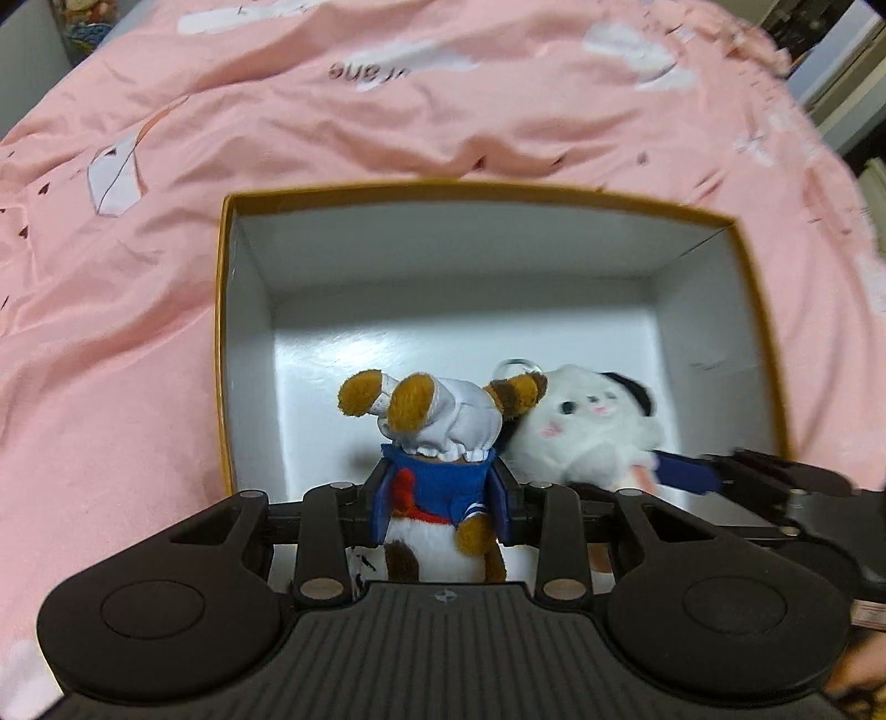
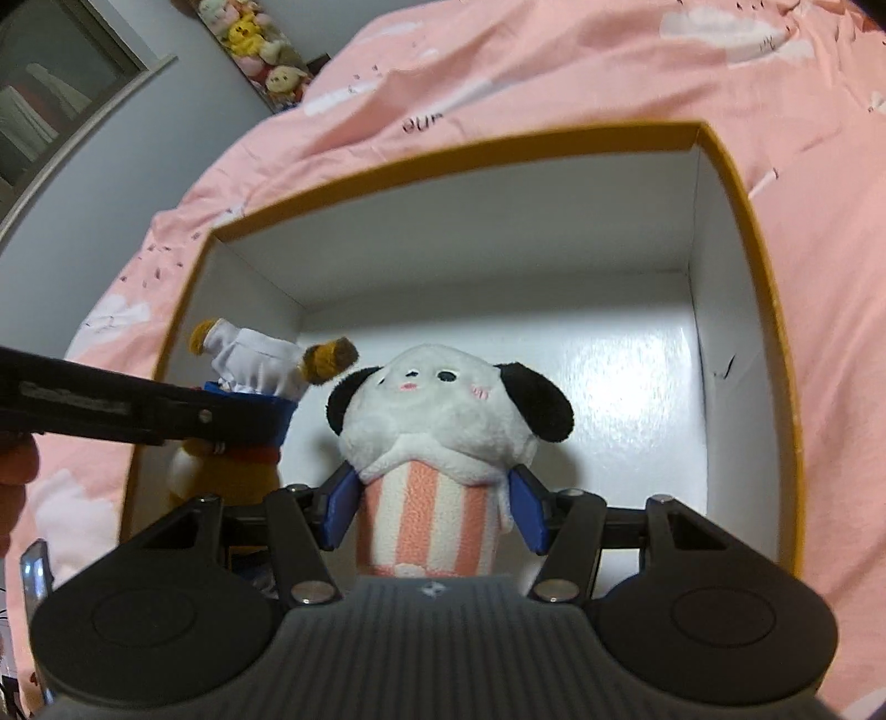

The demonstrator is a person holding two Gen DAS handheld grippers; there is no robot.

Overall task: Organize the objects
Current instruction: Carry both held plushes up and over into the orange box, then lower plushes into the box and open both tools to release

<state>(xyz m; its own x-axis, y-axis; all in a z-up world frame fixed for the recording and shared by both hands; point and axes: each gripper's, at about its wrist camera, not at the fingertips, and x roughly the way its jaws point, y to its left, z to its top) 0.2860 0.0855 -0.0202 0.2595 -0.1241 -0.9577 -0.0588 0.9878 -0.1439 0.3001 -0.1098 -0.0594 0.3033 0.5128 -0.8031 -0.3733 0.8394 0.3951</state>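
Observation:
An open box with an orange rim and white inside lies on a pink bedsheet; it also shows in the right wrist view. My left gripper is shut on a brown plush toy in a blue sailor top and white cap, held over the box's near left part. My right gripper is shut on a white plush dog with black ears and a pink striped body, held over the box beside the first toy. The left gripper and its toy show at the left of the right wrist view.
The pink bedsheet with white cloud prints surrounds the box. A grey wall and a hanging row of plush toys stand at the far left. Shelves show at the far right of the left wrist view.

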